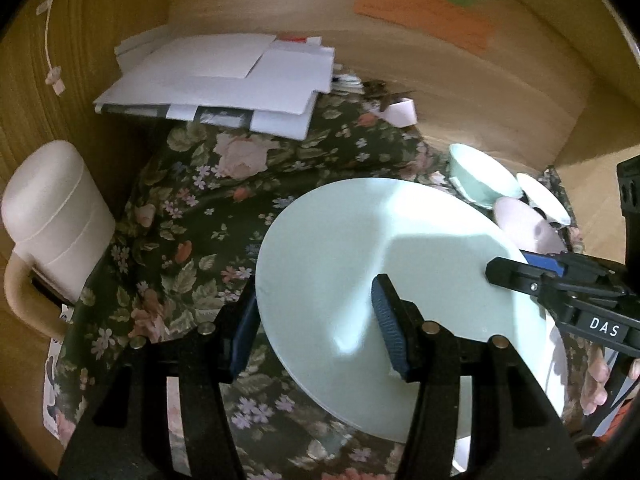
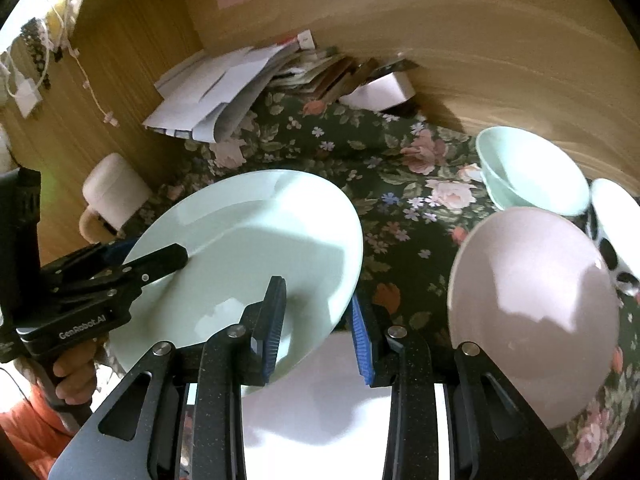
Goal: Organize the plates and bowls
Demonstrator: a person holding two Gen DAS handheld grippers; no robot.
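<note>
A pale green plate [image 1: 360, 232] is held tilted above the floral cloth by both grippers. My left gripper [image 1: 316, 292] is shut on its near-left rim, one blue pad on top and the other underneath. Across the plate, my right gripper [image 1: 516, 276] clamps the opposite rim. In the right wrist view, the right gripper [image 2: 318, 292] is shut on the green plate [image 2: 248, 216], and the left gripper [image 2: 160, 264] bites its far-left rim. A white plate [image 2: 320, 400] lies directly below. To the right stand a pink bowl [image 2: 532, 300], a mint bowl [image 2: 528, 168] and a white spotted bowl [image 2: 616, 216].
A pile of white papers [image 1: 224, 80] lies at the back of the floral tablecloth [image 1: 188, 208]. A cream lidded jug [image 1: 52, 216] stands at the left edge and a small white box [image 2: 380, 88] near the wooden wall [image 2: 480, 60]. A hand [image 2: 76, 372] grips the left tool's handle.
</note>
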